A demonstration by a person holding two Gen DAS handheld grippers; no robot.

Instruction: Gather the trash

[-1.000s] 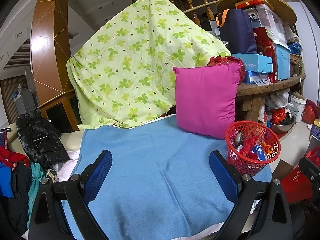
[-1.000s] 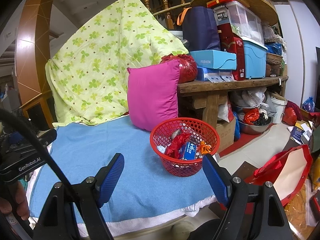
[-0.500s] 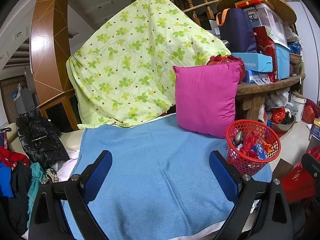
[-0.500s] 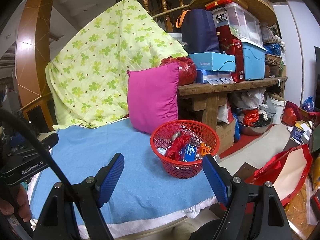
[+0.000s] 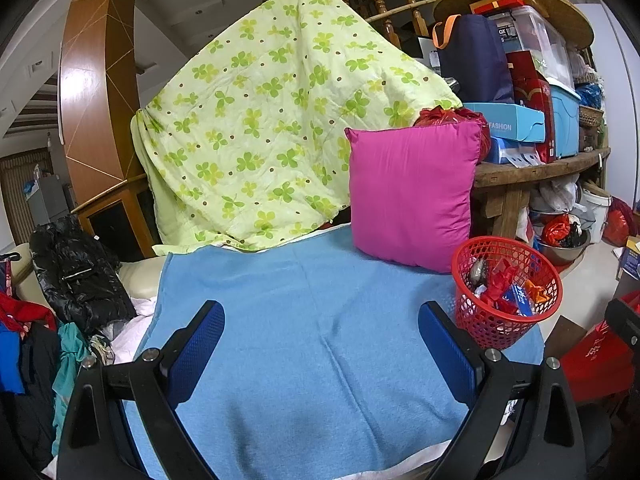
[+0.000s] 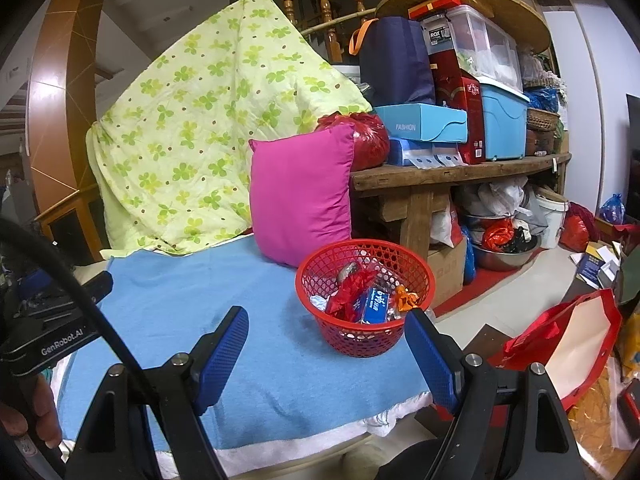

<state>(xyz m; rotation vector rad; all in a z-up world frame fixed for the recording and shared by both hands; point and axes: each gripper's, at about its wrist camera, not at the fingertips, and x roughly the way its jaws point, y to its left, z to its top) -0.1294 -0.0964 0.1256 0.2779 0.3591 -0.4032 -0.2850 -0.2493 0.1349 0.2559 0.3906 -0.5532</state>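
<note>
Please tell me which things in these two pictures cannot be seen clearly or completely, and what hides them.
- Bottom of the red basket, both views: the trash inside, red wrappers and a blue packet, covers it.
- Red plastic bag on the wooden bench: partly behind the pink cushion.
- What the green clover quilt hangs over: fully covered.
- Red paper bag on the floor, left wrist view: cut by the right edge.
- Blue packet's print: too small.

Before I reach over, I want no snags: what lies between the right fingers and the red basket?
Only bare blue blanket in the right wrist view; the red basket sits just past the right fingers.
</note>
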